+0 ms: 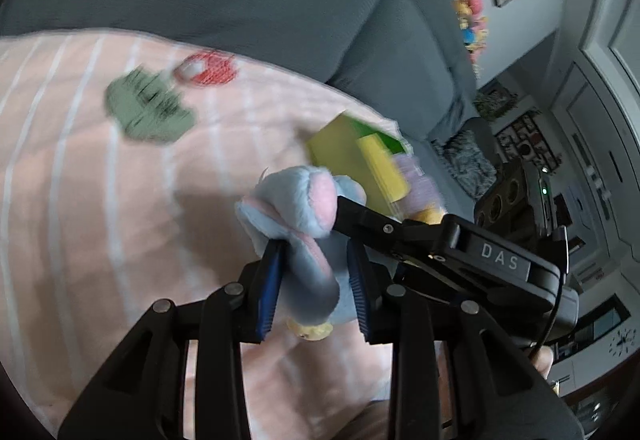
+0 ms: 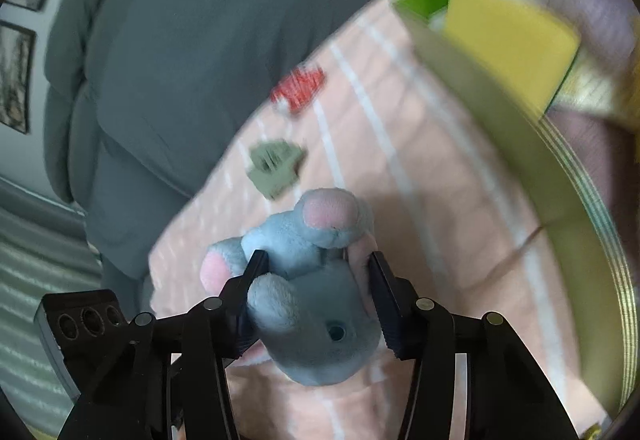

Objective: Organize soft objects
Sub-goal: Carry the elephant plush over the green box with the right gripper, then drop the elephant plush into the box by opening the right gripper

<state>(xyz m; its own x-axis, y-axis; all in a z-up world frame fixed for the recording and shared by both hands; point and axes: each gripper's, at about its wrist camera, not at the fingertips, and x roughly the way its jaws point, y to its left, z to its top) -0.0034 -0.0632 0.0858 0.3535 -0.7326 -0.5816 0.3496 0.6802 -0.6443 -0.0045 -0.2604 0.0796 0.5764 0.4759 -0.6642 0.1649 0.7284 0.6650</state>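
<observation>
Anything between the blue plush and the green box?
Nothing visible. The blue plush sits clamped in both the left gripper and the right gripper, over the striped pink blanket. Bare blanket separates it from the green box, which already holds a yellow block.

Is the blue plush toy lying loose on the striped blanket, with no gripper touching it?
No: the blue plush toy sits between the right gripper's fingers.

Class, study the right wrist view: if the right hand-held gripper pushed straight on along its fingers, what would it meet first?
The blue plush mouse already sits between the right hand-held gripper pads. Beyond it, probably the pink striped blanket near the green patch, though depth is unclear.
</observation>
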